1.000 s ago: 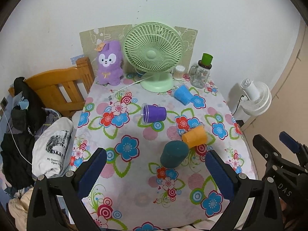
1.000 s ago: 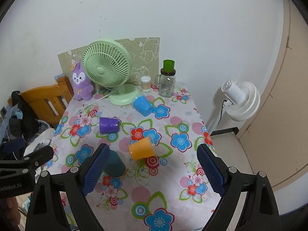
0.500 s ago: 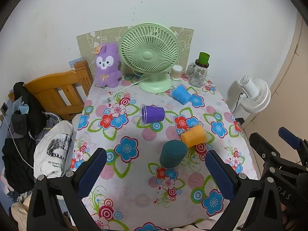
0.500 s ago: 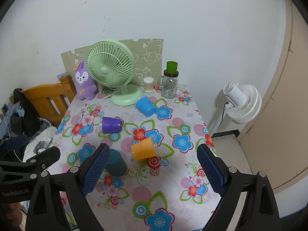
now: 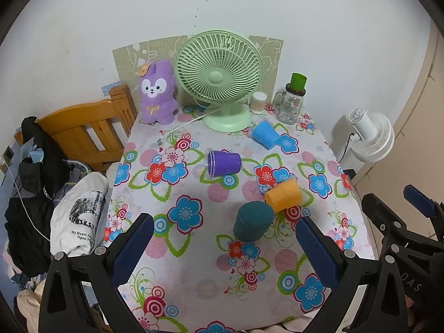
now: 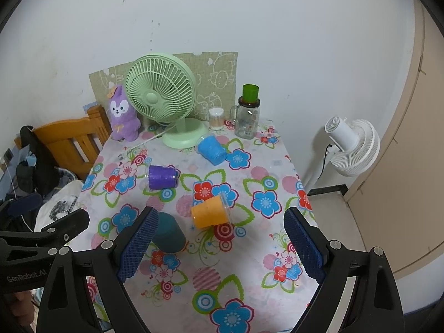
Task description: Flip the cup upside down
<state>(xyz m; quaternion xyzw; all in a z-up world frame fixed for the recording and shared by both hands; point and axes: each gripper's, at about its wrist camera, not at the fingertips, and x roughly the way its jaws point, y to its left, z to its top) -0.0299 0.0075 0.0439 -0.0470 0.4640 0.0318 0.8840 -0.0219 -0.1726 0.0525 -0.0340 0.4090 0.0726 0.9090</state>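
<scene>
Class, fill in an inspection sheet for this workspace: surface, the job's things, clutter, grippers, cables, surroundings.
Surface: table under a flowered cloth.
Job's things: teal cup stands base up; orange cup, purple cup and blue cup lie on their sides.
Clutter: green fan, purple plush rabbit, glass jar with a green cup on its lid, small white container.
Grippers: left gripper open, empty, above the table; right gripper likewise.
Cables: white cord from the fan.
Surroundings: wooden chair, clothes pile, white floor fan.
</scene>
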